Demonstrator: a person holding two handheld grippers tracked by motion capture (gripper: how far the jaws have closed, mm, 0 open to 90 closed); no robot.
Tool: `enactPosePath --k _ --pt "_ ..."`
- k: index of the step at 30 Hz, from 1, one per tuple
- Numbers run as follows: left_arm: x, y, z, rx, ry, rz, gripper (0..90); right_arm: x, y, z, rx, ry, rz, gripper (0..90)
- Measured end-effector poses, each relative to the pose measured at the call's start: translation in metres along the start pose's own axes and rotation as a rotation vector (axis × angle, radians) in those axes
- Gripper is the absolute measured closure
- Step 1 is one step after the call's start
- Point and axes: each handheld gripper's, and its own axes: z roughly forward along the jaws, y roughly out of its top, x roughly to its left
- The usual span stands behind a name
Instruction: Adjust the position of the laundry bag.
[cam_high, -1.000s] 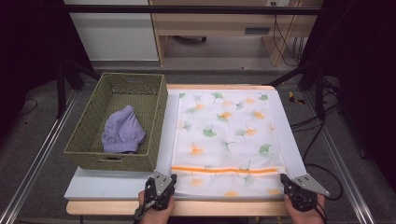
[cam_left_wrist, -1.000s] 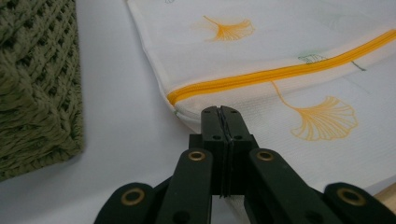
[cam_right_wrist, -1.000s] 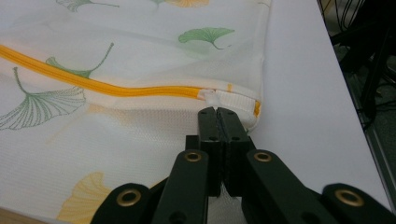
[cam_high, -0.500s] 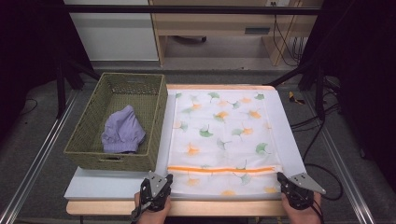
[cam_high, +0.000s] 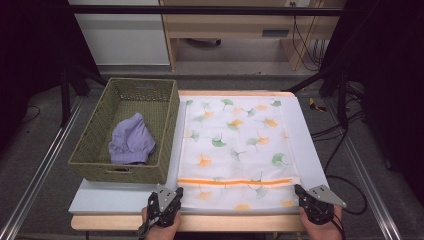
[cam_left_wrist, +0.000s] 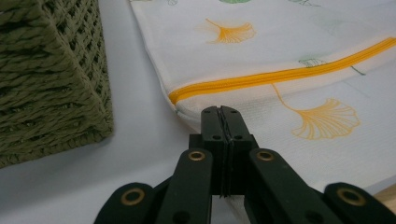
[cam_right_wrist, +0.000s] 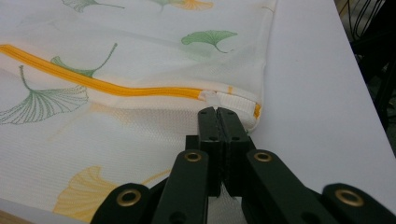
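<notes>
A white mesh bag (cam_high: 240, 145) printed with green and orange leaves lies flat on the white table (cam_high: 110, 197). Its orange zipper (cam_high: 235, 182) runs across near the front edge. My left gripper (cam_high: 172, 194) is at the bag's near left corner, jaws pressed together on the fabric's edge (cam_left_wrist: 221, 112). At the near right corner my right gripper (cam_high: 300, 191) is shut the same way, just in front of the zipper's end (cam_right_wrist: 217, 112). A hand holds each gripper at the table's front edge.
A green woven basket (cam_high: 125, 172) stands left of the bag, close to my left gripper, with a crumpled purple cloth (cam_high: 131, 141) inside. The basket's corner (cam_left_wrist: 46, 84) looms at the left in the left gripper view. Black cables hang off the table's right side.
My left gripper has shifted slightly toward the near edge. The bag and the right gripper look unchanged.
</notes>
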Motion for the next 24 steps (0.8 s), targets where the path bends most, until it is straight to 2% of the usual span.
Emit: enactPosePath --k 24 --pt "-0.0026 -0.0030 0.0047 0.017 -0.014 0.008 89.0 -0.0037 -0.0017 -0.0021 0.004 -0.007 0.007 89.7"
